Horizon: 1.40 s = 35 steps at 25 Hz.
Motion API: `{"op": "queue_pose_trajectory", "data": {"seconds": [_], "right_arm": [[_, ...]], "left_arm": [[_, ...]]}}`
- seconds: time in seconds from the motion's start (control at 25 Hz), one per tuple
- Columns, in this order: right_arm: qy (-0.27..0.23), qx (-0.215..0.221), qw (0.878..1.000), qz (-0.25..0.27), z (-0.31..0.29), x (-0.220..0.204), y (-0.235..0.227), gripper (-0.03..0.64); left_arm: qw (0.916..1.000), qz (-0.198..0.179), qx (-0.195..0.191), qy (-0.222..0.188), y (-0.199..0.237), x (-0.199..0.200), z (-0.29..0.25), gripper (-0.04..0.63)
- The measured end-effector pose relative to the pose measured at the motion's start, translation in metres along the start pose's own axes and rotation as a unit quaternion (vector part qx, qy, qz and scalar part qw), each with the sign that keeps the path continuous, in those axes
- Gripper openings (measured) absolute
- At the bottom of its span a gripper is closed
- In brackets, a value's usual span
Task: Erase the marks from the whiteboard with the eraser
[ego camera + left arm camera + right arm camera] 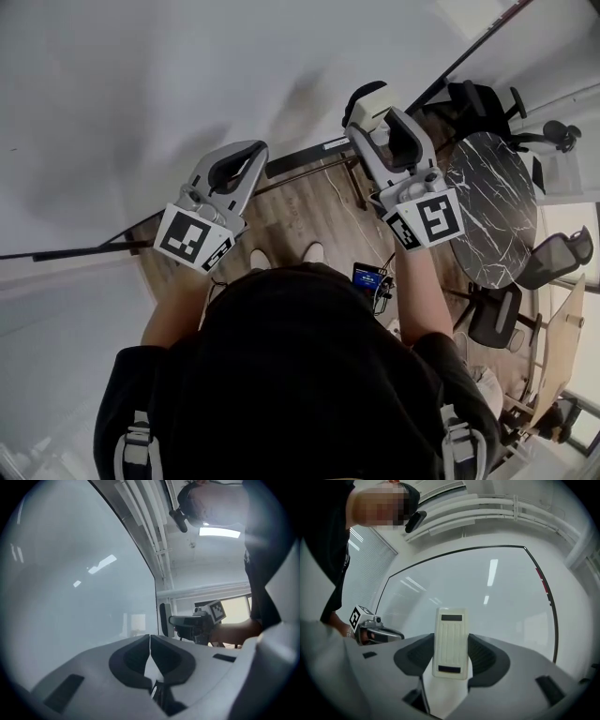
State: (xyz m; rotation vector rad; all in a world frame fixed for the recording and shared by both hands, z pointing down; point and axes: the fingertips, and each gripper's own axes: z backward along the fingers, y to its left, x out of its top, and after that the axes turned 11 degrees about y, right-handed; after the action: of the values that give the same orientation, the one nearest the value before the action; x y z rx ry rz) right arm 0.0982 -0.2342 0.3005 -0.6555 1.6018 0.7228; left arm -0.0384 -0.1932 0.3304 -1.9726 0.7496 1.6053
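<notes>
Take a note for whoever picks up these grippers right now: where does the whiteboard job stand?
Left gripper: shut, empty, in front of the whiteboard.
Right gripper: shut on the eraser, facing the board.
Done: eraser in grip; the board surface in view looks clean.
Left: a short red streak by the board's right edge; wipe it if it is ink.

Left gripper closed, right on eraser

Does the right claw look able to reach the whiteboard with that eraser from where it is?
Probably yes. The right claw is shut on the eraser, and the whiteboard stands straight ahead of it with nothing in between. The left claw is off to the side, shut and empty.
</notes>
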Motion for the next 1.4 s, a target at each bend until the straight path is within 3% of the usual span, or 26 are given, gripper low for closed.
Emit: {"op": "queue_pose_trajectory", "data": {"seconds": [0.2, 0.52, 1.4], "right_arm": [[0.014, 0.018, 1.000, 0.005, 0.005, -0.030, 0.024, 0.225], [0.038, 0.039, 0.998, -0.027, 0.009, -0.072, 0.051, 0.225], [0.038, 0.052, 0.997, -0.051, 0.012, -0.102, 0.074, 0.224]], "left_arm": [[0.9998, -0.004, -0.017, 0.009, -0.007, -0.017, -0.008, 0.008], [0.9992, -0.004, -0.030, 0.024, -0.015, -0.045, -0.012, 0.005], [0.9960, -0.005, -0.077, 0.046, -0.041, -0.080, -0.010, 0.003]]}}
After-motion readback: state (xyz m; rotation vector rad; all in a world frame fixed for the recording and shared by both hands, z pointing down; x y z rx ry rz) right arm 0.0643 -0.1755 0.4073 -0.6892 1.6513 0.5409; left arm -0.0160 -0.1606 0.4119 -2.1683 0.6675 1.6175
